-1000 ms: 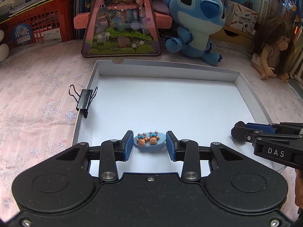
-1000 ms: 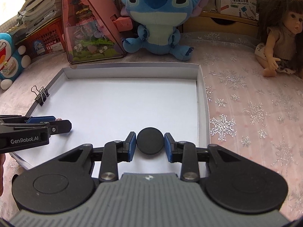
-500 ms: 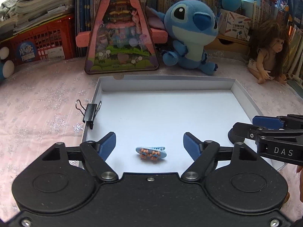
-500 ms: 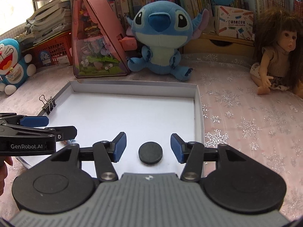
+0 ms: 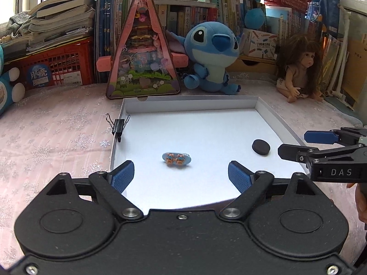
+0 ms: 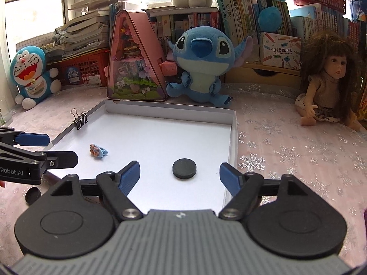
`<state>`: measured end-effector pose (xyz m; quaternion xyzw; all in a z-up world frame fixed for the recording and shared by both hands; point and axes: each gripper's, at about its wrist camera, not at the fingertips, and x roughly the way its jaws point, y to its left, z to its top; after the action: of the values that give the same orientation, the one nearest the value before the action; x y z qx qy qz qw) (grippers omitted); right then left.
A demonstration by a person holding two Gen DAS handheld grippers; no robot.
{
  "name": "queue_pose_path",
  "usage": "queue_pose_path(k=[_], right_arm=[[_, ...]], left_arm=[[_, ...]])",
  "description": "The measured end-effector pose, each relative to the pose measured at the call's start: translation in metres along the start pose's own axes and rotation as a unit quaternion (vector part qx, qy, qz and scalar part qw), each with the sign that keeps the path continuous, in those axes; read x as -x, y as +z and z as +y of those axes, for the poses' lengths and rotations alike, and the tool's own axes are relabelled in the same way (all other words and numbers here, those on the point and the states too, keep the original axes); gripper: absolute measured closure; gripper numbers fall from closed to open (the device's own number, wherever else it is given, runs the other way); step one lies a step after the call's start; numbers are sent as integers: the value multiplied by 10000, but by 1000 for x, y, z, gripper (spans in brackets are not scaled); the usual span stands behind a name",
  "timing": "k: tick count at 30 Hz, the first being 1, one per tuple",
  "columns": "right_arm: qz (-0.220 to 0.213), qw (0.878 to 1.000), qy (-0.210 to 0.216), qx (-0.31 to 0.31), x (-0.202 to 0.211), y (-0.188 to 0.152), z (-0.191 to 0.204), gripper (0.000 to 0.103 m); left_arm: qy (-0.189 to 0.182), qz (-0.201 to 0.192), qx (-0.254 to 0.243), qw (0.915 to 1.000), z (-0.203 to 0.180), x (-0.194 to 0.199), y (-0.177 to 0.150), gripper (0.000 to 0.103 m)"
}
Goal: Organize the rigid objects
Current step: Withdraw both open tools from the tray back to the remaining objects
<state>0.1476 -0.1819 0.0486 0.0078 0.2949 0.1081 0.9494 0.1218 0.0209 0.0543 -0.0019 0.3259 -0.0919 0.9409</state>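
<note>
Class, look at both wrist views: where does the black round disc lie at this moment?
The black round disc lies flat on the white tray's floor, near its right wall, right of the blue hair clip. In the right wrist view it sits just ahead of the right tool, untouched.

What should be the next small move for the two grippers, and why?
Probably draw both back from the white box. The blue clip and black disc lie free on its floor, both sets of jaws are opening with nothing between them, and another black disc waits outside the box.

Matt white cardboard tray (image 5: 273,112); matt black disc (image 6: 184,168); glossy plastic hair clip (image 5: 176,158); shiny metal binder clip (image 5: 118,125); glittery pink tablecloth (image 6: 286,151).
</note>
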Motion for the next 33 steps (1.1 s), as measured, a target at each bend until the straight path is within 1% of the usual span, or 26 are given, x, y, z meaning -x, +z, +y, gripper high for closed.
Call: queue_pose_path(k=[4,9,14,20,28,33], right_arm=[[-175,9998,7,80,16,-13,0,15],[-348,9989,-165,251,30,-32,0,13],[-400,9987,-266,154,40,-51,-5,11],[-573,9968,-552,79,52,-69,-9,8],[-614,9947,-826,-60,64,-87,-18,8],[-538,9945,-890,-125,67,-95,-20,8]], left_arm=[[1,-58,-5,10000,2,14,-18,15],[46,-181,90,9998,8,29,-38,14],[155,-217,99,9996,14,38,-56,14],[332,-282,20,9990,17,45,-74,14],[518,-394,-85,9978,19,49,-92,14],[602,-423,-28,9973,23,49,-100,14]])
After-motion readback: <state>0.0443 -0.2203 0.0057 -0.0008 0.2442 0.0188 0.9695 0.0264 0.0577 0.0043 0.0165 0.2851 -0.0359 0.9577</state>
